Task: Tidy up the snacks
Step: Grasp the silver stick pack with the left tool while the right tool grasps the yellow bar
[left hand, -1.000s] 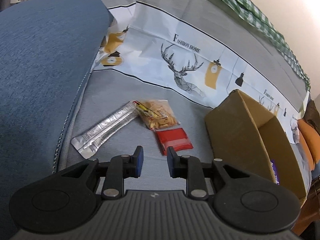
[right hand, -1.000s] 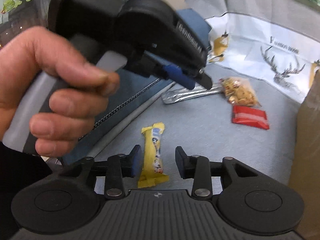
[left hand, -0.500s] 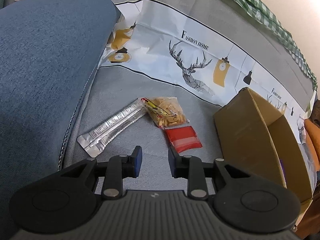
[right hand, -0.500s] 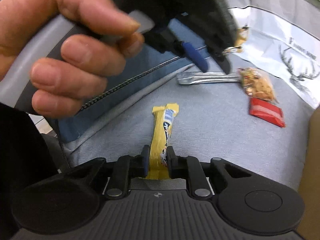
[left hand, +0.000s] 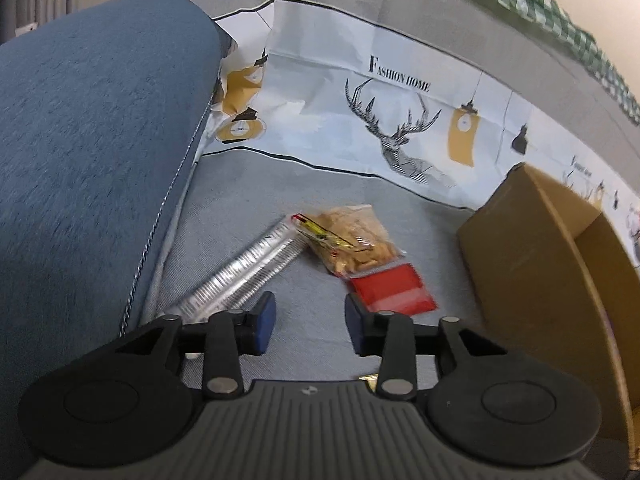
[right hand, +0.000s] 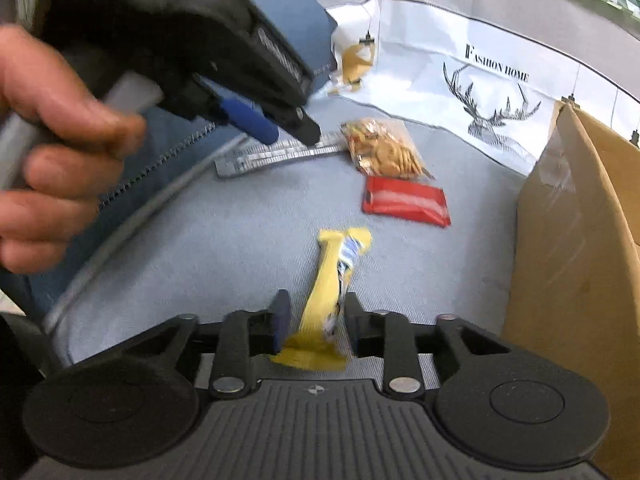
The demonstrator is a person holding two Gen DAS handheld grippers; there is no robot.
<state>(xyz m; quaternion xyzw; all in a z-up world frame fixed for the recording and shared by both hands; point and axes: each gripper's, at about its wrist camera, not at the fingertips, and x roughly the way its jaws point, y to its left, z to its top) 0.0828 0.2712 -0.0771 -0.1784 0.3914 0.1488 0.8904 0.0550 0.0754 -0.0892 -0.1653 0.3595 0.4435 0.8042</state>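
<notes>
Yellow snack bar (right hand: 334, 280): crimped wrapper, blue-white print, between my right gripper (right hand: 314, 326) jaws, opening; left gripper (left hand: 306, 322) jaws opening, empty.

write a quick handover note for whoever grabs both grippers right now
Right gripper: jaws opening, yellow snack bar wrapper between them, not clamped.
Left gripper: jaws opening, nothing between them, over the grey cushion.
Still out: long silver foil packet, clear bag of crackers, flat red packet.
Brown cardboard box stands to the right.
Left: all four snacks into the box.
</notes>
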